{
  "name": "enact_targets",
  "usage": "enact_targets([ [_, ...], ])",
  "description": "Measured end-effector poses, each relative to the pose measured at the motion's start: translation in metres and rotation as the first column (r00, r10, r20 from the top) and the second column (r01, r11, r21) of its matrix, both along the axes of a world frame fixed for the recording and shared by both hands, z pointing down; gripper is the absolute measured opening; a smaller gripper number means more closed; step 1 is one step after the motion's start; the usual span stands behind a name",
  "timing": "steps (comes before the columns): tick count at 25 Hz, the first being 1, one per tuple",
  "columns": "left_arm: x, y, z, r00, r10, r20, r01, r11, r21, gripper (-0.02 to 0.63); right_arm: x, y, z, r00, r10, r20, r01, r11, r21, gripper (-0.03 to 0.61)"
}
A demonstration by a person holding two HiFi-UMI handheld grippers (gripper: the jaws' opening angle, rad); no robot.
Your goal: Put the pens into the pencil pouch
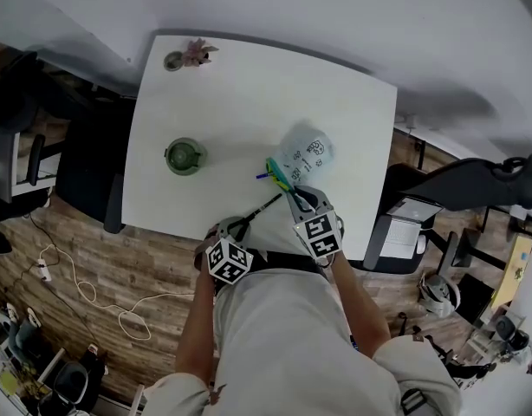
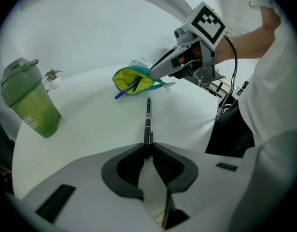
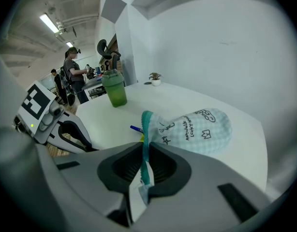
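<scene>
The worktop is bare between the green bottle and the pouch, a wide passage. Its far part is open too, except a small plant at the far left corner. The right gripper blocks the pouch's near edge.

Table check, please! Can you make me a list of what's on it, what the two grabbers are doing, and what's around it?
Surface: white table.
Job's things: checked pencil pouch lying with its mouth open; blue pen sticking out of the mouth; black pen outside the pouch.
Clutter: green bottle; small potted plant near the far edge.
Grippers: left gripper shut on the black pen's near end; right gripper shut on the pencil pouch's teal edge.
Cables: white cable on the floor.
Surroundings: wooden floor; dark chair; people far off in the right gripper view.
</scene>
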State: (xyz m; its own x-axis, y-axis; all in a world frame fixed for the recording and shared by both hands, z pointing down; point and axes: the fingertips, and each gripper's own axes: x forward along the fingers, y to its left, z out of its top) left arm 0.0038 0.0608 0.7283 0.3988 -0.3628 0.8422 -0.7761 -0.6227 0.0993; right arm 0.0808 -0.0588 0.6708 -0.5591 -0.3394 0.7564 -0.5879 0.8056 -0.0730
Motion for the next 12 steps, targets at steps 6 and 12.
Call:
enact_targets([
  [6,0.0,-0.005,-0.012,0.999,-0.002,-0.047,0.002,1.0,0.005,0.052,0.0,-0.002,-0.004,1.0,0.012,0.003,-0.012,1.0,0.003,0.038],
  [12,-0.01,-0.014,-0.026,0.999,0.019,-0.05,-0.017,0.999,0.029,0.052,-0.002,-0.005,-0.005,0.999,0.032,0.003,-0.032,0.999,0.005,0.038],
])
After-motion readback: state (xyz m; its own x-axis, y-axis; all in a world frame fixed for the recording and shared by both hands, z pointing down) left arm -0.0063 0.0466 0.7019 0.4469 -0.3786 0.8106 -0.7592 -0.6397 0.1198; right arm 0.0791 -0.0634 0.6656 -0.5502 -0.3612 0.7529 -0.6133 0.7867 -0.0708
